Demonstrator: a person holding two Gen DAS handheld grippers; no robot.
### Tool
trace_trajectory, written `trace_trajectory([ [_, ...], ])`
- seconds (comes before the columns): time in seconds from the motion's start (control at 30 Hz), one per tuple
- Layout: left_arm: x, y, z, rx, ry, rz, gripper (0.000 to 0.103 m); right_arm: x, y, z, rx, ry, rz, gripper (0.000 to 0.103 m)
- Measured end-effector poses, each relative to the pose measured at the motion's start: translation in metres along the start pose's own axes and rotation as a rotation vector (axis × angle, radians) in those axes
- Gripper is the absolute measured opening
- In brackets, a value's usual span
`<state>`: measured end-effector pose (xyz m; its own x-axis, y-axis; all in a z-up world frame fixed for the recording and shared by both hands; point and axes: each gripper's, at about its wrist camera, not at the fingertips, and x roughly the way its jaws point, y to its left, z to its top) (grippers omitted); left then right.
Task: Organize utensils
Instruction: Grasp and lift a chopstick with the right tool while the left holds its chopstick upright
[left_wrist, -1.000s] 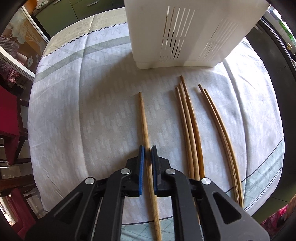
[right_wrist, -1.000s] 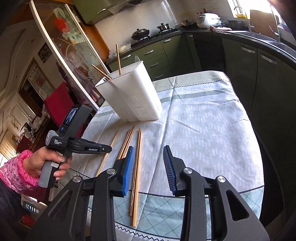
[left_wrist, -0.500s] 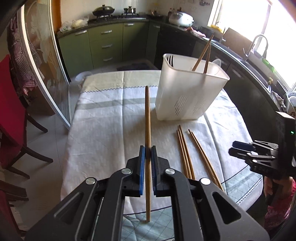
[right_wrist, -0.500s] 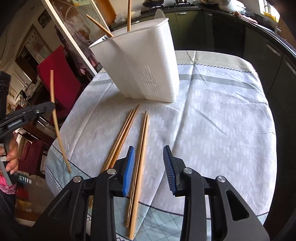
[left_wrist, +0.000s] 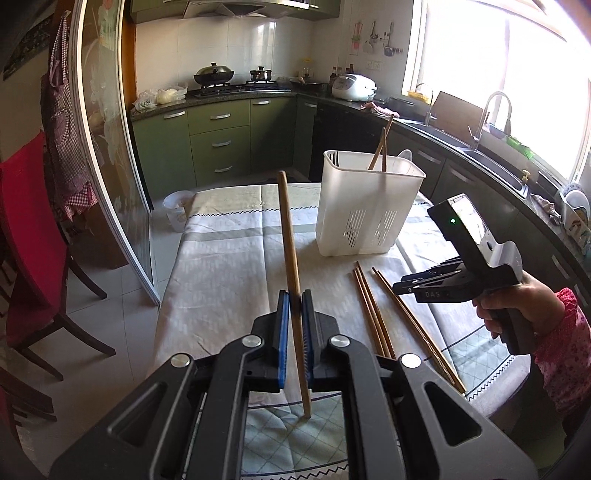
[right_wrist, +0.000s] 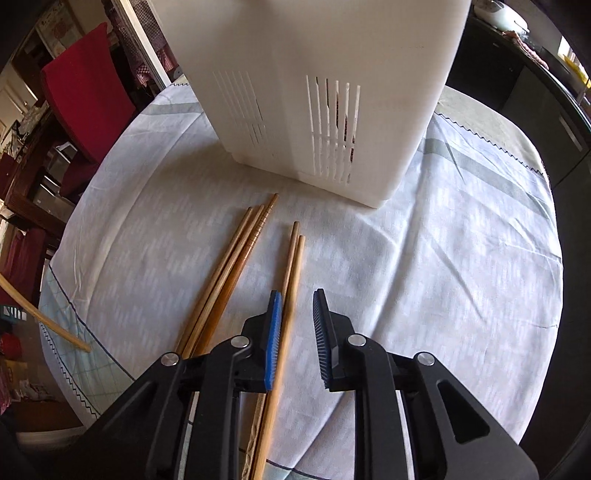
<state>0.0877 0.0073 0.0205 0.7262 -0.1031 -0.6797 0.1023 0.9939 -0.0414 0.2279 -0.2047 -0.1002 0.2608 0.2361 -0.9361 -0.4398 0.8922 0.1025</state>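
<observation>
My left gripper (left_wrist: 295, 299) is shut on a wooden chopstick (left_wrist: 289, 240) and holds it nearly upright, high above the table. Its end also shows at the left edge of the right wrist view (right_wrist: 44, 321). The white slotted utensil holder (left_wrist: 367, 206) stands at the far side of the table with two chopsticks in it; it also fills the top of the right wrist view (right_wrist: 317, 92). My right gripper (right_wrist: 297, 299) is open, low over a pair of chopsticks (right_wrist: 290, 273) on the cloth. Three more chopsticks (right_wrist: 231, 266) lie to their left.
The table wears a pale cloth (right_wrist: 461, 258) with a zigzag hem. A red chair (left_wrist: 33, 258) and a glass sliding door (left_wrist: 107, 158) stand to the left. Green kitchen cabinets (left_wrist: 221, 140) and a sink counter (left_wrist: 480, 155) run behind and to the right.
My left gripper has lifted the chopstick off the cloth and tilted it upright. My right gripper has dropped forward and down to the pair of chopsticks, still open.
</observation>
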Motion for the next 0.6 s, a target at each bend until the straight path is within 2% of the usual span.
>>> trace_trajectory([
  [0.47,-0.003,-0.009,-0.002,0.035,-0.006,-0.001,0.007,0.024,0.02,0.012,-0.041,0.05,-0.03,0.015],
  [0.6,-0.003,-0.008,-0.002,0.036,-0.004,0.0,0.007,0.029,0.024,0.018,-0.04,0.037,-0.047,0.007],
])
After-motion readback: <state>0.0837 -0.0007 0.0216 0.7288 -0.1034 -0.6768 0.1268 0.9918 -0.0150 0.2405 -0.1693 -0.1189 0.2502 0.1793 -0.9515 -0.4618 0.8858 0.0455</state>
